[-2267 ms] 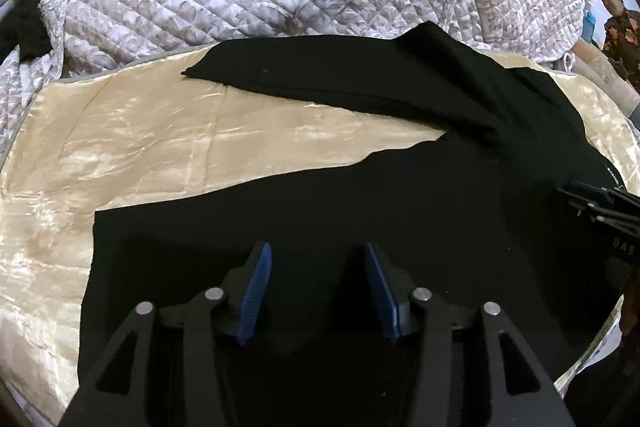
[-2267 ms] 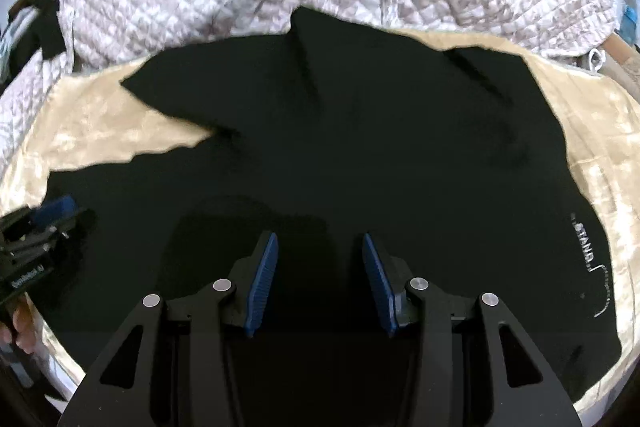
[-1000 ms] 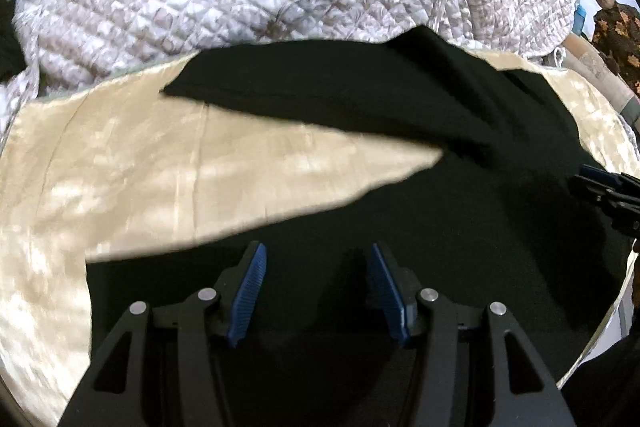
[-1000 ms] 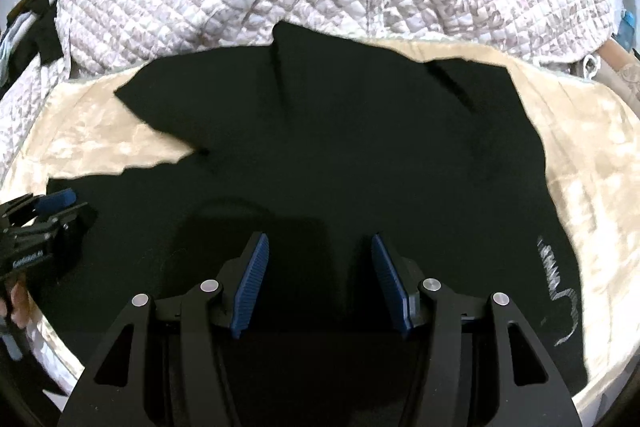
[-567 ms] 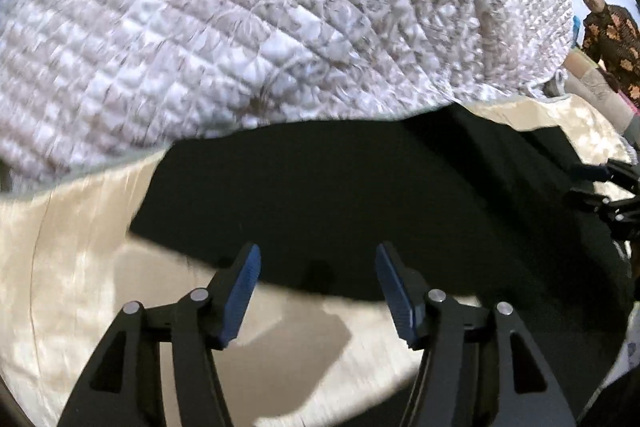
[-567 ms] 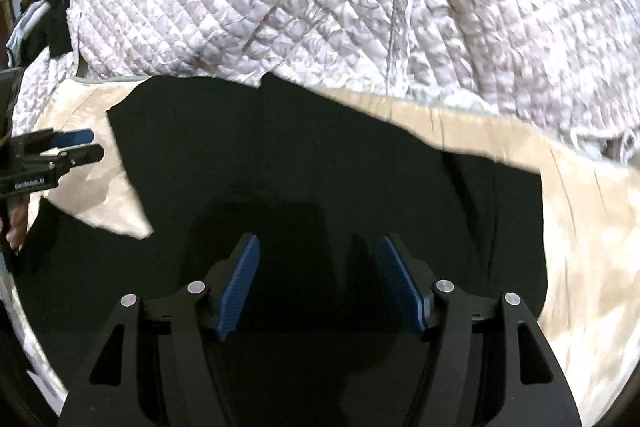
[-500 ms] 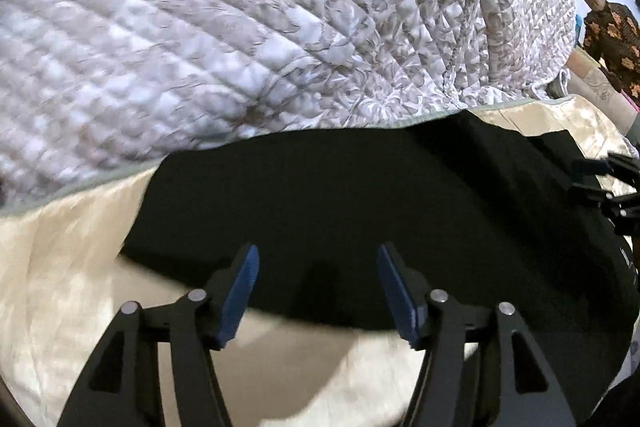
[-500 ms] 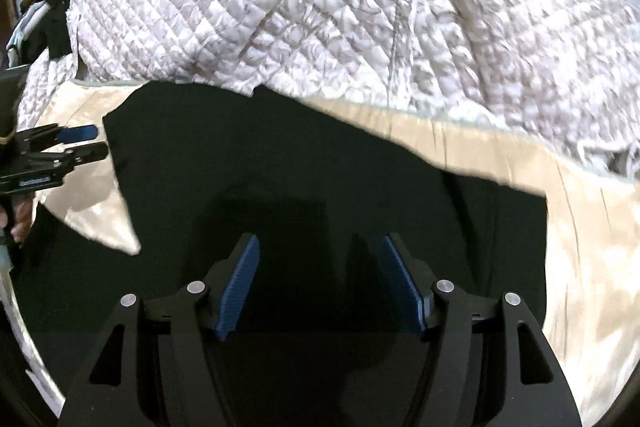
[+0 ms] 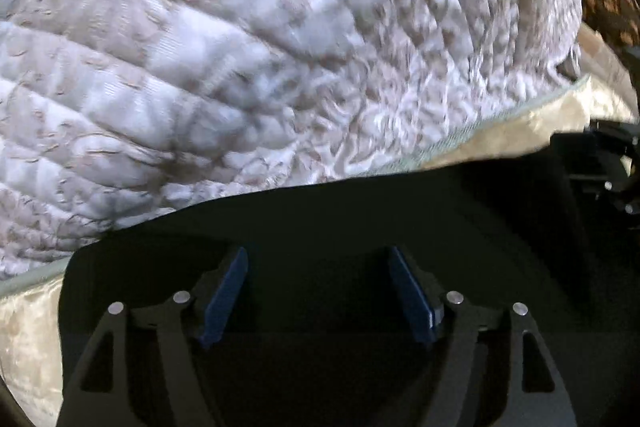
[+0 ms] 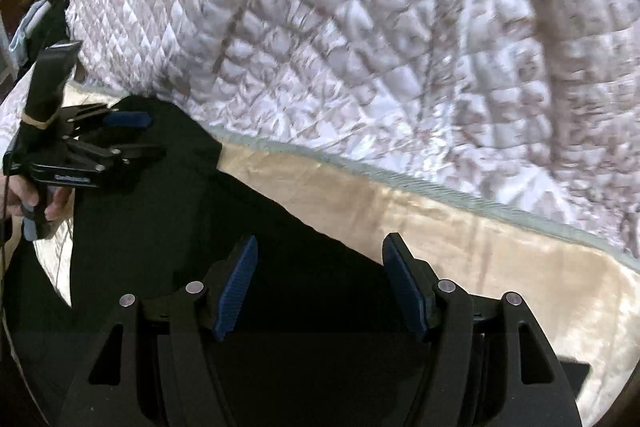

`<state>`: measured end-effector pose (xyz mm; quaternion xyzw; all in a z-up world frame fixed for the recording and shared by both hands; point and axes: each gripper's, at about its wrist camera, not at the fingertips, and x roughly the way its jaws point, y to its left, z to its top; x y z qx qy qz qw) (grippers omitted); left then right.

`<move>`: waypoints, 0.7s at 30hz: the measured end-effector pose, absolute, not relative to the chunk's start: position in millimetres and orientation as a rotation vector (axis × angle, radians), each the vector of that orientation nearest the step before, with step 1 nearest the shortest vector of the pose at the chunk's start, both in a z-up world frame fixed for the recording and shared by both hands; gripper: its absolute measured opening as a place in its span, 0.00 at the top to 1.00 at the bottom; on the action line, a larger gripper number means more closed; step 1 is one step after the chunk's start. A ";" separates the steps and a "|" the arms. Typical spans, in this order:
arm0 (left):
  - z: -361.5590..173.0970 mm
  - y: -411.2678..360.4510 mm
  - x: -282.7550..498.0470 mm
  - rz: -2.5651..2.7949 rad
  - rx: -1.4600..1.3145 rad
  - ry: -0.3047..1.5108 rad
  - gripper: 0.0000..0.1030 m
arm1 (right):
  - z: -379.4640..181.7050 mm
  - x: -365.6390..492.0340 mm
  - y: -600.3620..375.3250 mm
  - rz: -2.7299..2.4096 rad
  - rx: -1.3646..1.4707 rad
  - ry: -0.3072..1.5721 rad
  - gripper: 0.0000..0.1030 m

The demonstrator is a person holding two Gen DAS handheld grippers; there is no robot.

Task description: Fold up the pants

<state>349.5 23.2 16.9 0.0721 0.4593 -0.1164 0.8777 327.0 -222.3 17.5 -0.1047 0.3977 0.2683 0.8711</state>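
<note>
Both jaws released, left gripper [image 9: 318, 293] widening, I should probably pinch the black pants [image 10: 168, 227] far hem squarely.

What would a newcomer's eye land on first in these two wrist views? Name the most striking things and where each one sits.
The puffy white quilted blanket fills the upper part of both views. Below it, black pants lie spread on a shiny beige cover. At the bottom of each view an open gripper with blue pads hovers over the dark cloth: the left gripper and the right gripper, neither holding anything.
</note>
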 end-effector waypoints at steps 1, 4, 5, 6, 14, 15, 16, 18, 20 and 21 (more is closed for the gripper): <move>16.2 20.7 347.5 -0.243 0.167 0.940 0.26 | 15.3 327.8 -219.9 0.561 -0.236 0.834 0.37; 15.9 16.1 345.8 -0.251 0.173 0.926 0.46 | 16.7 326.6 -216.3 0.554 -0.247 0.825 0.46; 15.5 12.4 344.4 -0.265 0.177 0.925 0.66 | 18.8 324.9 -214.8 0.559 -0.250 0.816 0.70; 15.2 6.5 342.1 -0.274 0.192 0.922 0.77 | 21.2 322.5 -211.2 0.554 -0.268 0.806 0.85; 21.3 -11.7 327.8 -0.205 0.271 0.868 0.98 | 33.5 306.4 -204.8 0.531 -0.327 0.758 0.94; 24.5 -10.5 327.0 -0.205 0.271 0.860 0.98 | 38.3 302.2 -207.7 0.528 -0.322 0.743 0.94; 30.1 -8.3 323.1 -0.198 0.268 0.846 0.98 | 41.4 299.4 -209.3 0.530 -0.316 0.735 0.94; 43.6 -2.3 312.1 -0.199 0.242 0.814 0.98 | 50.8 287.6 -213.7 0.535 -0.307 0.708 0.94; 57.4 8.6 299.9 -0.192 0.206 0.781 0.98 | 61.3 271.8 -218.3 0.542 -0.290 0.681 0.94; 64.2 11.9 291.4 -0.193 0.182 0.767 0.98 | 67.1 261.8 -221.3 0.545 -0.278 0.665 0.94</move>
